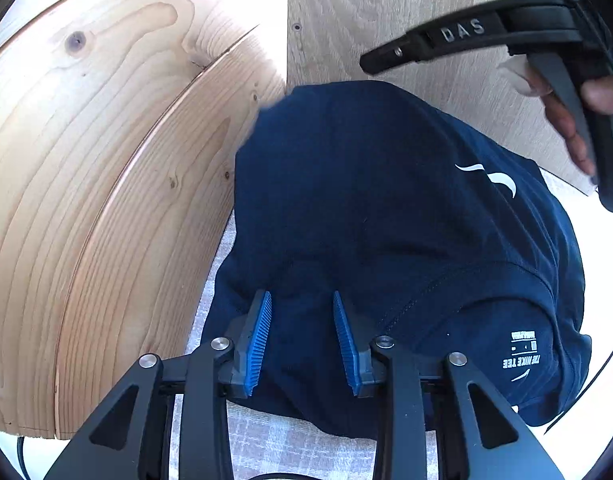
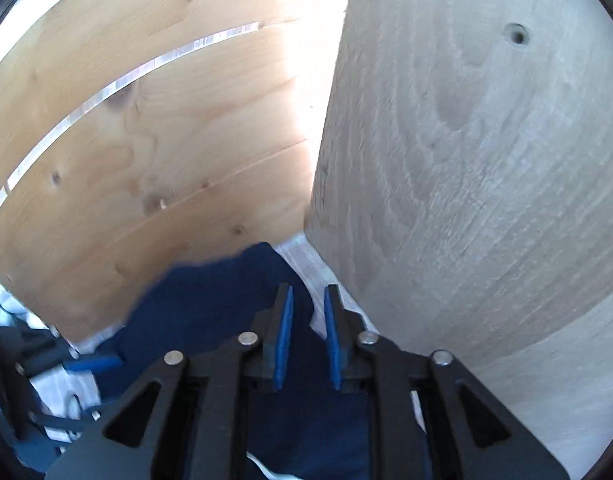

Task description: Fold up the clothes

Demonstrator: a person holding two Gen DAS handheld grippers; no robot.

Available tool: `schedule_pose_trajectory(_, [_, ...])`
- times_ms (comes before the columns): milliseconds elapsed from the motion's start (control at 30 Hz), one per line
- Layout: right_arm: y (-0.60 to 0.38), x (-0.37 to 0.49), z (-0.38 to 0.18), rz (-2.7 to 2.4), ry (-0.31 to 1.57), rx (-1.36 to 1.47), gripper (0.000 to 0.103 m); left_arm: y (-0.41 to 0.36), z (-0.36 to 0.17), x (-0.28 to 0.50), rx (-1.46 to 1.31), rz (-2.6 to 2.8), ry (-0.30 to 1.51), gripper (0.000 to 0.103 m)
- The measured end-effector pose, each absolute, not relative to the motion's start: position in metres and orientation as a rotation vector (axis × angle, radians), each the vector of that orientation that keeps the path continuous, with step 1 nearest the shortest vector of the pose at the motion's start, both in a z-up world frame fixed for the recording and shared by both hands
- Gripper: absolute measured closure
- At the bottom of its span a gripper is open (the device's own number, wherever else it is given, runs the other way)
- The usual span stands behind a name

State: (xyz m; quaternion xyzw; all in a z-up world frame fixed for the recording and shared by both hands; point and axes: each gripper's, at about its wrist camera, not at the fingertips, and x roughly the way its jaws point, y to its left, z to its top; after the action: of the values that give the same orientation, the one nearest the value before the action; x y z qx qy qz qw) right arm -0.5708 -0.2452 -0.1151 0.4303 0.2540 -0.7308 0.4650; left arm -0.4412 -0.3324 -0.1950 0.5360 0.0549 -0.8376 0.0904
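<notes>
A navy Nike T-shirt (image 1: 386, 216) lies folded on a pale checked cloth, in a corner between two wooden panels. Its collar label faces up at the right. My left gripper (image 1: 302, 300) is open, its blue pads (image 1: 262, 332) just above the shirt's near edge, holding nothing. My right gripper (image 2: 308, 296) is open with a narrow gap, above the shirt's far corner (image 2: 226, 300) and close to the grey panel. The right gripper's body and the hand holding it (image 1: 562, 80) show at the top right of the left wrist view.
A pine board wall (image 1: 86, 180) stands to the left and a grey-oak panel (image 2: 486, 180) to the right, meeting at a corner behind the shirt. The checked cloth (image 1: 290, 448) covers the surface. Part of the left gripper (image 2: 78, 364) shows at lower left in the right wrist view.
</notes>
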Motion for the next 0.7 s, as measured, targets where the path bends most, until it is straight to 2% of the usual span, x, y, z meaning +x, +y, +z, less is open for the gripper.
schedule_pose_trajectory(100, [-0.232, -0.555, -0.091, -1.819, 0.616, 0.993, 0.085, -0.334, -0.181, -0.442, 1.563, -2.509, 0.166, 0.072])
schedule_pose_trajectory(167, [-0.209, -0.551, -0.077, -1.841, 0.487, 1.003, 0.085, -0.336, -0.162, -0.450, 1.507, -2.544, 0.194, 0.072])
schedule_pose_trajectory(267, [-0.184, -0.543, -0.084, -1.948, 0.366, 1.117, 0.085, -0.336, -0.142, -0.476, 1.444, -2.589, 0.208, 0.072])
schedule_pose_trajectory(400, [-0.176, -0.540, -0.116, -2.058, 0.373, 1.282, 0.085, -0.329, -0.160, -0.522, 1.497, -2.512, 0.067, 0.070])
schedule_pose_trajectory(467, [-0.169, -0.540, -0.131, -2.103, 0.389, 1.345, 0.085, -0.326, -0.171, -0.535, 1.545, -2.466, 0.057, 0.068])
schedule_pose_trajectory(533, [-0.156, -0.543, -0.144, -2.121, 0.417, 1.412, 0.079, -0.324, -0.179, -0.545, 1.583, -2.423, 0.054, 0.064])
schedule_pose_trajectory(600, [-0.143, -0.545, -0.153, -2.144, 0.433, 1.462, 0.079, -0.326, -0.165, -0.543, 1.543, -2.412, 0.063, 0.063])
schedule_pose_trajectory(700, [-0.126, -0.539, -0.133, -2.225, 0.358, 1.417, 0.079, -0.323, -0.135, -0.529, 1.438, -2.430, 0.044, 0.065])
